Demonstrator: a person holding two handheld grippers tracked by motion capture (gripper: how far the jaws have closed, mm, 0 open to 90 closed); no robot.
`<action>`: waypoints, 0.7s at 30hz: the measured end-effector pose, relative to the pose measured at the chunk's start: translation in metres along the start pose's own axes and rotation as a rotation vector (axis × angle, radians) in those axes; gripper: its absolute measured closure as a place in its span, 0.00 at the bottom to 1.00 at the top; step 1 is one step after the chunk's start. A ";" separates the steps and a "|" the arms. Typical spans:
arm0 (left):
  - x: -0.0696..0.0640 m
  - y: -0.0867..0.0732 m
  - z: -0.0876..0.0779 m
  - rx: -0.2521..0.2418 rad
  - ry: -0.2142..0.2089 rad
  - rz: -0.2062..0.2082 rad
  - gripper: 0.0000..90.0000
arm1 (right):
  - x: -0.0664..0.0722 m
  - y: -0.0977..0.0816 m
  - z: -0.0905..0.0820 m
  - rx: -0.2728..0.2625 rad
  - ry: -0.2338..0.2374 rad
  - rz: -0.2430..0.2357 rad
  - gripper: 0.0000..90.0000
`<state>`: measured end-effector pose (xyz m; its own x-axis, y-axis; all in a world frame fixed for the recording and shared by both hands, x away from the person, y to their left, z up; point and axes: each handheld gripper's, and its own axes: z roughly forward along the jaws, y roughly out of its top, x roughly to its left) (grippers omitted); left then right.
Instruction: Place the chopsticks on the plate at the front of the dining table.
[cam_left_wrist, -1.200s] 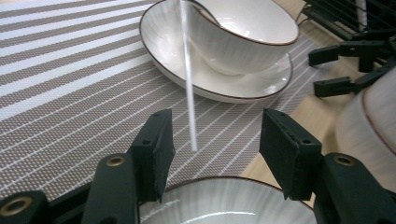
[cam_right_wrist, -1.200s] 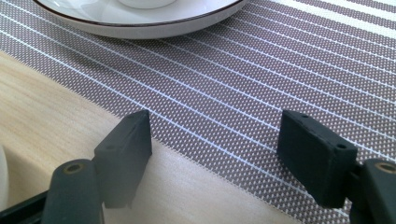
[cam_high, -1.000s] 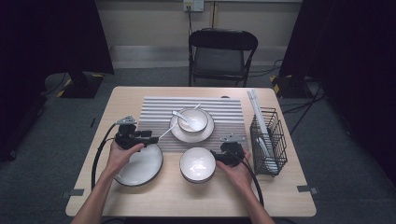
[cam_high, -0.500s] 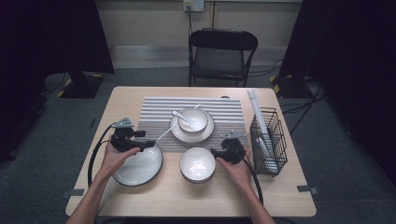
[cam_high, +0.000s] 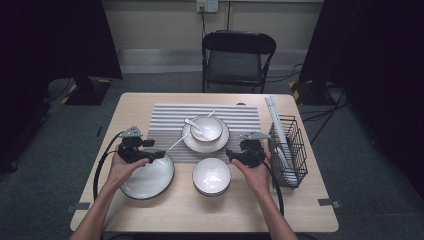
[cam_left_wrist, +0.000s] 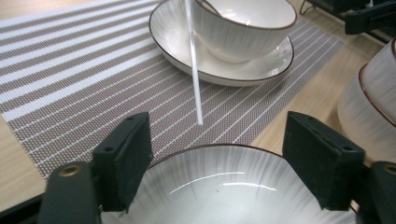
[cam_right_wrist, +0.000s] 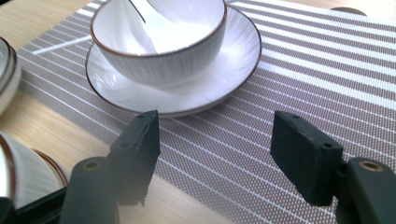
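Change: my left gripper (cam_high: 159, 153) has drawn back from the placemat (cam_high: 165, 117) to the plate's (cam_high: 148, 181) far rim, its jaws having just been opening; my right gripper (cam_high: 229, 153) has lifted.
Jaws: both stand apart, nothing between them.
Chopstick (cam_left_wrist: 193, 65): lies free, leaning on the saucer (cam_left_wrist: 275, 58), tip on the mat.
Next step: probably the stacked bowls (cam_high: 211, 175); approach level, straddle the rim squarely.
Views: the left gripper view reveals the chopstick's lean; overhead flattens it.

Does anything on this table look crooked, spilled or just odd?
One thing: a thin white stick lies slanted across the striped placemat, its end near the big plate, apart from the white sticks in the wire basket. Nothing is spilled or broken.
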<state>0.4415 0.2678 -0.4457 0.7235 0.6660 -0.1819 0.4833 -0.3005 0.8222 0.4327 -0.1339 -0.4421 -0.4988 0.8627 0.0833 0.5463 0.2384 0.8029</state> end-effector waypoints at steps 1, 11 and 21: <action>0.000 -0.001 0.000 0.010 0.004 0.004 0.25 | 0.001 0.003 -0.001 -0.005 0.005 0.005 0.36; -0.002 -0.003 0.001 0.018 0.010 0.011 0.24 | 0.004 0.033 -0.015 -0.055 0.031 -0.021 0.40; -0.004 -0.003 0.005 0.048 0.003 0.025 0.26 | -0.005 0.057 -0.031 -0.108 -0.010 -0.034 0.37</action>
<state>0.4396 0.2629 -0.4503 0.7338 0.6603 -0.1601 0.4886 -0.3491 0.7996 0.4452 -0.1381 -0.3788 -0.5088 0.8595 0.0494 0.4530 0.2185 0.8644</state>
